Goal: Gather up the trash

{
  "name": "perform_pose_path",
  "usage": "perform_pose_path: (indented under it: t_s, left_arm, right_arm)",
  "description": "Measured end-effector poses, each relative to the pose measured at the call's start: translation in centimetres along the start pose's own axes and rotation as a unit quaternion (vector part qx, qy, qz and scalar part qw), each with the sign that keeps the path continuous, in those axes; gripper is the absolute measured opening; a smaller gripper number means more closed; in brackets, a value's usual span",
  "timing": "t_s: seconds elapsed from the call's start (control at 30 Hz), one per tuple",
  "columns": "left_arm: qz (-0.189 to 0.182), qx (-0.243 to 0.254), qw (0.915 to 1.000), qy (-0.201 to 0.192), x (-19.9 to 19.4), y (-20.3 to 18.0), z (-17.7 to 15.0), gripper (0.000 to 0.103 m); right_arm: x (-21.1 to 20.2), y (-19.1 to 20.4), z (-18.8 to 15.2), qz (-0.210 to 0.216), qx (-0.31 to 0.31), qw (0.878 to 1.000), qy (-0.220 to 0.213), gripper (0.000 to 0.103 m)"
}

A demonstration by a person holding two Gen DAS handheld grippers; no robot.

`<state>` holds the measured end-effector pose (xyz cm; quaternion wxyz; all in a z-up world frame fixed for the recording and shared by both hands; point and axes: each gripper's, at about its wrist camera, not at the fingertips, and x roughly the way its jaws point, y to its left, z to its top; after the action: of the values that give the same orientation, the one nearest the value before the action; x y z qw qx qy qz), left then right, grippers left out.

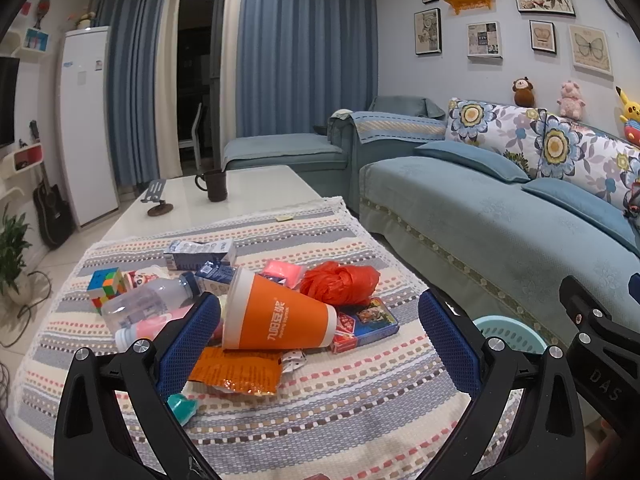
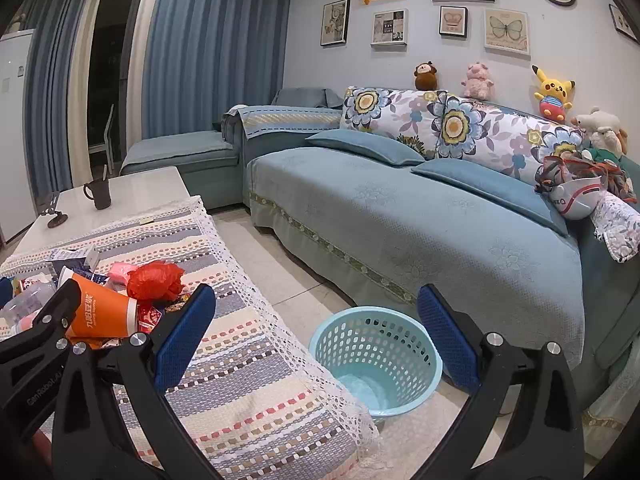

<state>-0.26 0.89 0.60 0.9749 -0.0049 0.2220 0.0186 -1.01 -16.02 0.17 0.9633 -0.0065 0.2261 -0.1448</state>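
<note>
Your left gripper hangs level over the striped cloth, jaws wide, framing the tipped orange paper cup without gripping it. Your right gripper hovers spread and empty above the pale-blue perforated plastic basket.

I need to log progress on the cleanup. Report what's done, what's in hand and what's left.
Done: nothing visible; the basket on the floor looks empty. In hand: nothing; the left gripper is open around the tipped orange cup without closing, and the right gripper is open above the basket. Left: the cup, red plastic bag, clear bottle, cartons and orange wrapper all lie on the tablecloth.
</note>
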Motion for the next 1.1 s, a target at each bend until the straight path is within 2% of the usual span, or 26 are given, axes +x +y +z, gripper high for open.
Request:
perform_pose_path:
  t_s: [1.1]
  left_arm:
    - [0.002, 0.001, 1.0, 0.0, -0.14, 0.07, -0.08, 0.096]
  right_arm:
    - [-0.46, 0.42, -0.13, -0.004, -0.009, 1.0, -0.01, 0.095]
